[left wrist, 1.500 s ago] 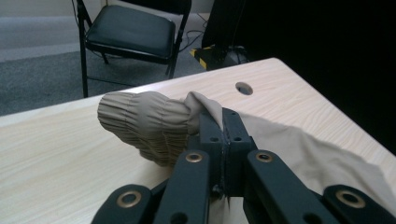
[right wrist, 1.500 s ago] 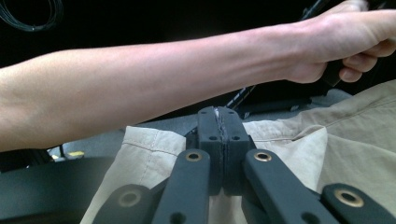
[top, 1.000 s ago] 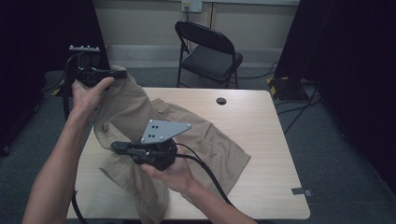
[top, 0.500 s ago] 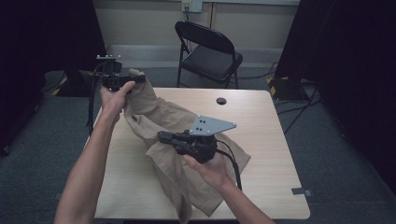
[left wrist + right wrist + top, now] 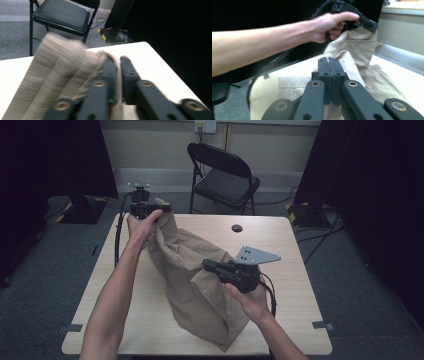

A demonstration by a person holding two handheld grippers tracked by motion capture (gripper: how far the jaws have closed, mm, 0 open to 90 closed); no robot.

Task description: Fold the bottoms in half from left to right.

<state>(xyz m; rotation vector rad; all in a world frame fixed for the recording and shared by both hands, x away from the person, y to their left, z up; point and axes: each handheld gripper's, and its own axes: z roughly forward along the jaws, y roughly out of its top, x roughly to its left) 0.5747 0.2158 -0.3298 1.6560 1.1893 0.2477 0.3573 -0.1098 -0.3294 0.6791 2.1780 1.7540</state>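
Tan cotton garment, crumpled, probably trousers [image 5: 192, 280], spread over the middle of the pale wooden worktop [image 5: 295, 270], running from upper left of the high view down to the lower centre near the front edge. Upper end lifted clear of the worktop by the left gripper [image 5: 159, 209] at upper left of the frame, jaws clenched on a bunched fold of the fabric; in the left gripper view a thin layer of cloth pinched between the nearly closed jaws, with more folds heaped at the left of that frame. Right gripper [image 5: 209, 265] at centre right of the high view, jaws pointing left and pressed together, seemingly on a fold at the garment's mid-length; in the right gripper view fabric lying around and under the closed jaws, though whether cloth sits between them hard to tell for certain. Long axis of the garment slanting from upper left to lower centre, between the two grips and beyond the right one. Lower end lying slack on the worktop, nearer the right hand [image 5: 250, 297]. Black folding chair [image 5: 225, 175] beyond the far edge, at top centre.
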